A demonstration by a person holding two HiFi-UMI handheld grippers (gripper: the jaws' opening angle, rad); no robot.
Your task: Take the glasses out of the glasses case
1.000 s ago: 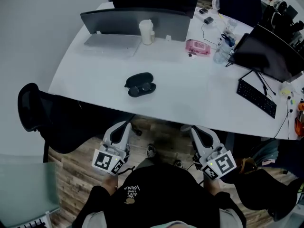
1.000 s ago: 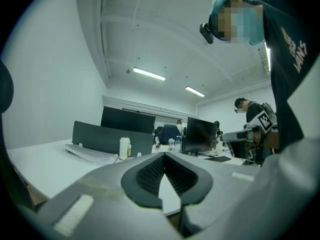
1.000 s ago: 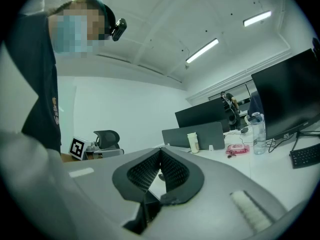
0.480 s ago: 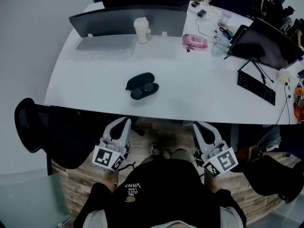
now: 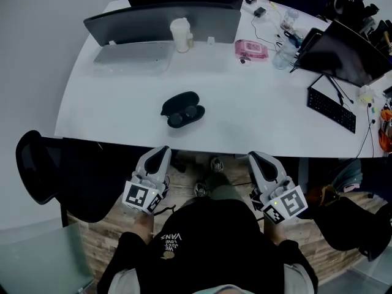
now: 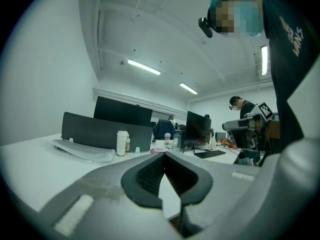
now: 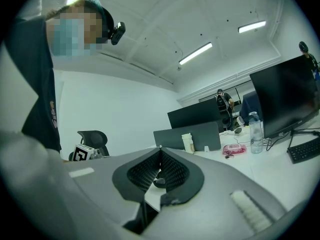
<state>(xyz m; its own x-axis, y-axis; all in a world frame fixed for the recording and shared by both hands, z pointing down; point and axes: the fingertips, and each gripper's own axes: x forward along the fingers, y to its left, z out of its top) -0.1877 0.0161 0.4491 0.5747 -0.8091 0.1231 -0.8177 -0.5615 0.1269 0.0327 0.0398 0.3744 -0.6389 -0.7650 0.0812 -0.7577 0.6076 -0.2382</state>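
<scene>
We are holding the left gripper (image 5: 163, 150) and right gripper (image 5: 255, 156) short of the tabletop (image 5: 257, 118).
Both pairs of fingers are sitting closed on nothing; the glasses case (image 5: 182, 109) is lying well apart.

Both grippers have moved forward toward the white surface (image 5: 257, 115). The tips of the left gripper (image 5: 162, 152) and the right gripper (image 5: 255, 157) now reach its near edge, seemingly just under it, where earlier they hung a little short.
</scene>
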